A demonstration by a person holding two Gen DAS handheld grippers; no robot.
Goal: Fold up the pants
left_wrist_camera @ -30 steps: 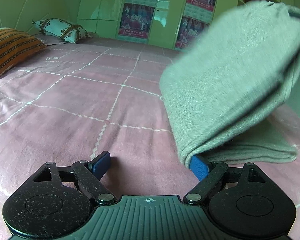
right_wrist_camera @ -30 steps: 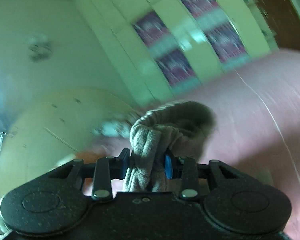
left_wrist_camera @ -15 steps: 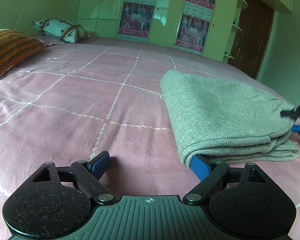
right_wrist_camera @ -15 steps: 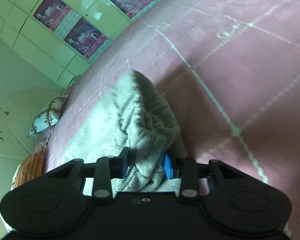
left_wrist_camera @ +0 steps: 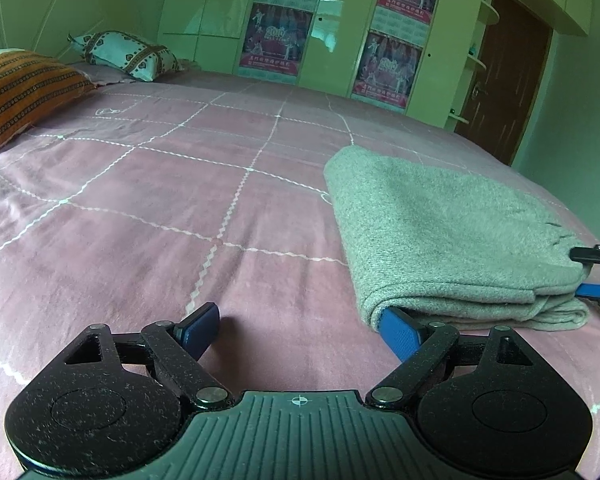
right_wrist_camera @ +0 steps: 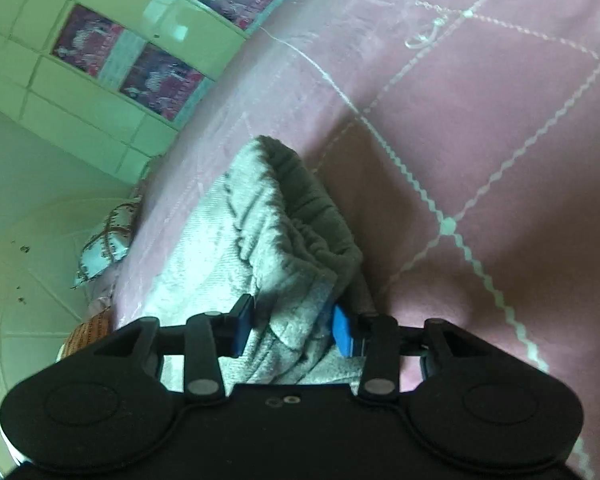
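The grey pants (left_wrist_camera: 440, 232) lie folded in a flat stack on the pink bed cover (left_wrist_camera: 180, 208). My left gripper (left_wrist_camera: 300, 328) is open and rests on the cover; its right finger (left_wrist_camera: 398, 332) touches the near left corner of the stack, tucked under the fold. My right gripper (right_wrist_camera: 292, 326) is open, its jaws spread on either side of the bunched waistband end of the pants (right_wrist_camera: 284, 240). It also shows at the right edge of the left wrist view (left_wrist_camera: 596, 280), at the stack's right end.
An orange patterned pillow (left_wrist_camera: 20, 88) and a light heart-print pillow (left_wrist_camera: 128, 54) lie at the head of the bed. Green wardrobes with posters (left_wrist_camera: 284, 36) stand behind it, and a brown door (left_wrist_camera: 504, 80) at the right.
My right gripper swung the folded half of the pants over and down onto the stack, then opened its jaws. My left gripper has stayed in place.
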